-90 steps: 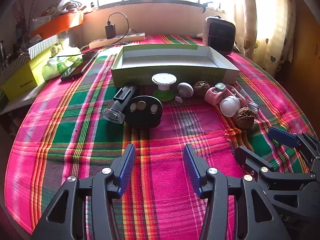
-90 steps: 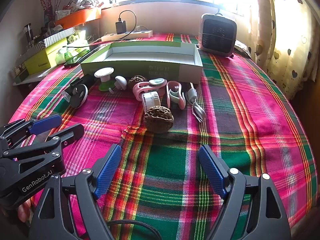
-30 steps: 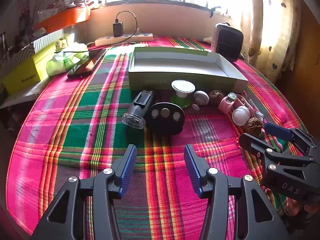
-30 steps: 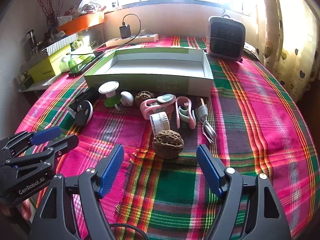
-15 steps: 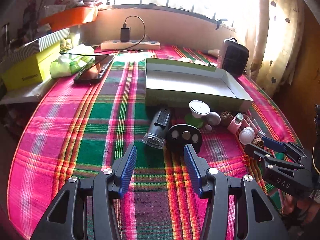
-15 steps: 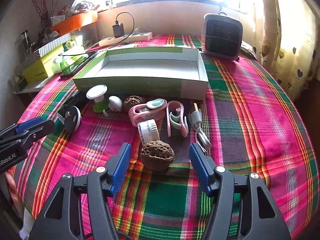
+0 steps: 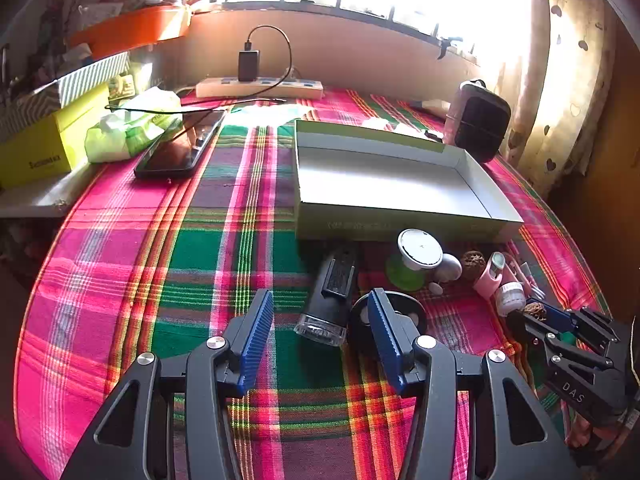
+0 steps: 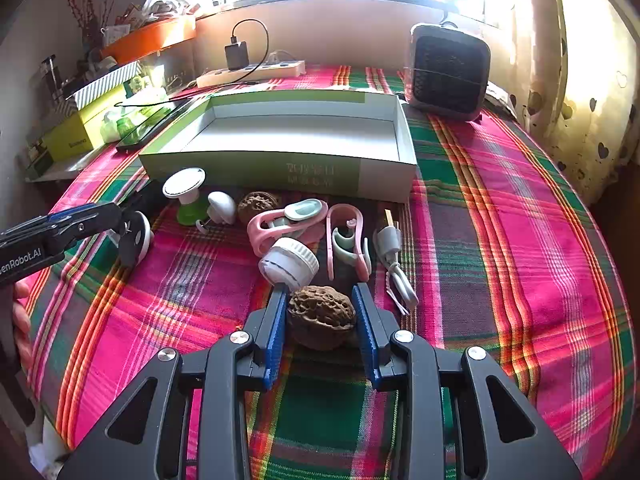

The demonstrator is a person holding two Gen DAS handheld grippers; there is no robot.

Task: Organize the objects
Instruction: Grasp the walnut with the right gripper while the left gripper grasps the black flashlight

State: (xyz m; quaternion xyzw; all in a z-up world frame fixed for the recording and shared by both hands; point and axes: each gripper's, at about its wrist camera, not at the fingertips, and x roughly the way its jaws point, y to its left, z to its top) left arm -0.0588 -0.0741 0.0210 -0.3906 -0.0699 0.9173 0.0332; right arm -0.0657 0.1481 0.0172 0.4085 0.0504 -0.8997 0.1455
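An empty green-and-white box [image 8: 288, 136] lies on the plaid cloth, also in the left wrist view [image 7: 384, 180]. Small objects sit in front of it: a black flashlight [image 7: 332, 292], a black disc [image 7: 416, 312], a white-topped green stand [image 8: 186, 192], a pink clip [image 8: 280, 220] and a white jar [image 8: 290, 262]. My right gripper [image 8: 320, 312] has closed around a brown walnut [image 8: 320, 316], its blue pads touching both sides. My left gripper [image 7: 320, 328] is open and empty, just in front of the flashlight and disc.
A small heater [image 8: 448, 72] stands at the back right. A power strip with charger [image 8: 252, 68], a phone [image 7: 180, 148], a tissue pack [image 7: 132, 128] and a yellow box [image 7: 44, 148] are at the back left. A grey cable [image 8: 394, 264] lies right of the walnut.
My right gripper moved forward and closed its fingers onto the walnut. My left gripper swung left and closer to the flashlight, still open.
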